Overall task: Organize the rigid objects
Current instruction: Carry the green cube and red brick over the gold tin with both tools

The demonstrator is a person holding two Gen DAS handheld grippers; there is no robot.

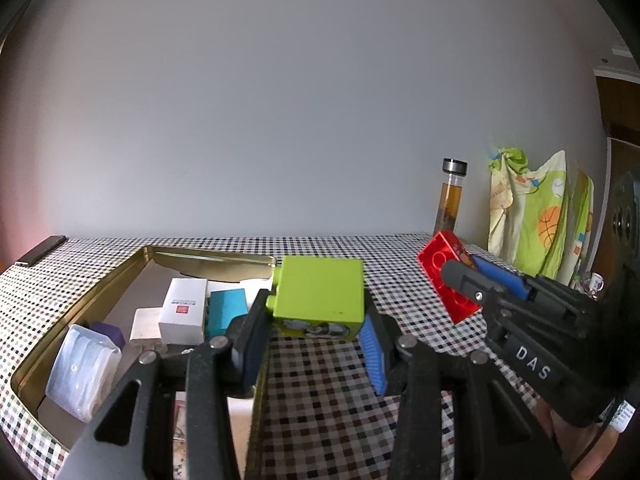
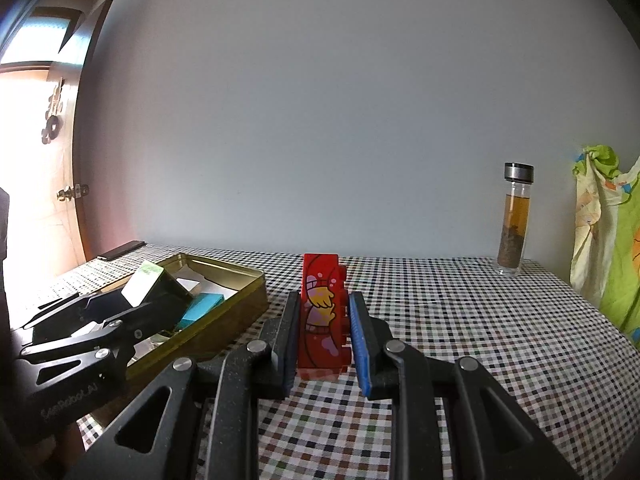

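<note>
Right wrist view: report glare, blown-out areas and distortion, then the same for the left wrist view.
Right wrist view: doorway at left blown out white; wall evenly lit; fisheye bends the table edge; red brick sharp. Left wrist view: soft even light, dark corner vignetting, sheen on the gold tin's rim; green brick sharp.

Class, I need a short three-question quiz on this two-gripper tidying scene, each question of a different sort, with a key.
1. True or false: the left gripper is shut on the green block.
2. What does the right gripper grip? A) bottle B) red block C) teal block
3. Fill in: the teal block lies inside the gold ____.

Key: 1 true. 2 B, the red block. 3 tin.
</note>
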